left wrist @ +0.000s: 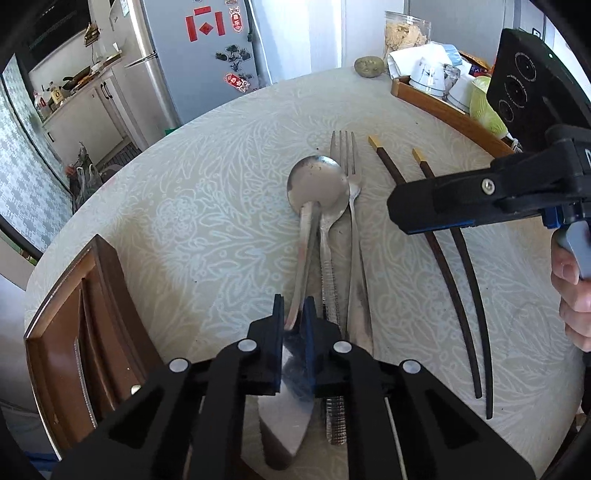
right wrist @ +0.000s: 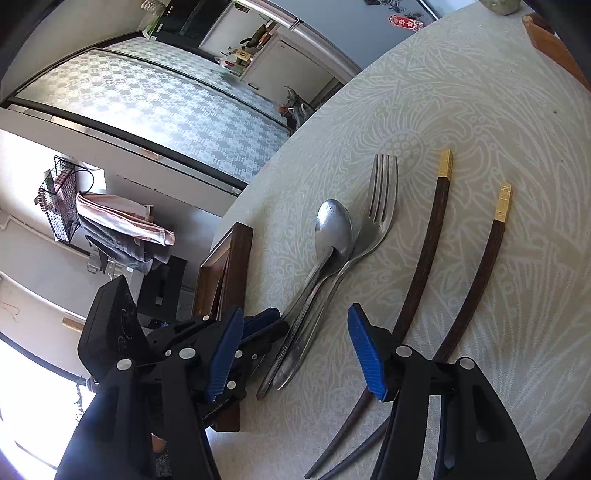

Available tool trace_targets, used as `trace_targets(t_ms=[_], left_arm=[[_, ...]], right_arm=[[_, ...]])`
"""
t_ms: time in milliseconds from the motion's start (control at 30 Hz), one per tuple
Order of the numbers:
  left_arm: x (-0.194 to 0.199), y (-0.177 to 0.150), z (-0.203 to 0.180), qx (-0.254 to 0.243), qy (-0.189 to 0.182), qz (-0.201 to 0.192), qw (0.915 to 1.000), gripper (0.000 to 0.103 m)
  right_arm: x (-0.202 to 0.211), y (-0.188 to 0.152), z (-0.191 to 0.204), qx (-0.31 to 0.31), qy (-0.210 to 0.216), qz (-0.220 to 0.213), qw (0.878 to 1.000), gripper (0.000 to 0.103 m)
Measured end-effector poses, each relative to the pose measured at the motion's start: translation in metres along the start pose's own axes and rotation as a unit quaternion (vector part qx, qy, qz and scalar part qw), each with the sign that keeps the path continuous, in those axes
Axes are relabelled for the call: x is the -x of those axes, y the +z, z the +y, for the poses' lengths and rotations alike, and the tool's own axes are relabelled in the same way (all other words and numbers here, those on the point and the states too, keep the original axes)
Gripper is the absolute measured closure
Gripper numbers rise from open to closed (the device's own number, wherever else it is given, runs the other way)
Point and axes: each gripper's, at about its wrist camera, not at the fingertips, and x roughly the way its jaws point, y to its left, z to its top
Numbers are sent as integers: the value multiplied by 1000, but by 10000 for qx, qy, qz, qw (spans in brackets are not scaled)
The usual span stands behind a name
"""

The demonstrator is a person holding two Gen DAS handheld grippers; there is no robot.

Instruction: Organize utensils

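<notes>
A steel spoon (left wrist: 317, 184) lies on the patterned tablecloth, on top of a second spoon with a ribbed handle (left wrist: 330, 295). A fork (left wrist: 343, 155) lies right beside them. My left gripper (left wrist: 294, 310) is shut on the top spoon's handle, whose wide end sticks out under the jaws. Two dark chopsticks with gold ends (left wrist: 443, 258) lie to the right. In the right wrist view my right gripper (right wrist: 297, 354) stands open above the table, between the spoon handles (right wrist: 295, 332) and the chopsticks (right wrist: 424, 258). One of its fingers (left wrist: 417, 206) shows over the chopsticks.
A brown wooden compartment tray (left wrist: 92, 314) sits at the table's left edge. A second wooden tray (left wrist: 443, 107) with cups and bowls stands at the back right, with a jar (left wrist: 406, 33) behind it. A hand (left wrist: 572, 295) holds the right gripper's handle.
</notes>
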Motion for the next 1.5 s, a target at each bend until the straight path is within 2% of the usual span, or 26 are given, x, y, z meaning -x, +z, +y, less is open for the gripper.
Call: trace_targets(t_ms=[167,333,433,533,633,700,767,1067,1333,1500], left_arm=[[13,0,9,183,-37,-250,9995,95],[20,-5,6,155,-187,-350,9991,99],[21,-8,1,113,-213,-377,9990,99],[23,-11,-1,100,-222,-422,9988,99],[24,-14,0,118,-268,-458,9985,99],[24,-16,1,135,-313,-481,9983,99],[24,-17,2,163,-350,-492,9980,99],[37,-20,-4,100,-381,-682,9969,97],[75,-22,-5,98,-325,-982,9946,97],[98,-30,-2,117,-218,-1115,9935,97]], right_arm=[[-8,0,5,-12,-16,7,10000,45],[-14,5,10,-81,193,-74,9998,45],[-24,13,16,-99,156,-88,9998,47],[-37,18,20,-104,-78,-61,9999,52],[-49,21,22,-145,-199,-51,9997,68],[-54,22,22,-144,-306,-83,9994,88],[-57,21,23,-119,-342,-68,9993,94],[-39,17,30,-299,-10,-207,9993,98],[-17,13,68,-78,117,-317,9994,99],[-17,6,94,85,132,-307,9994,99]])
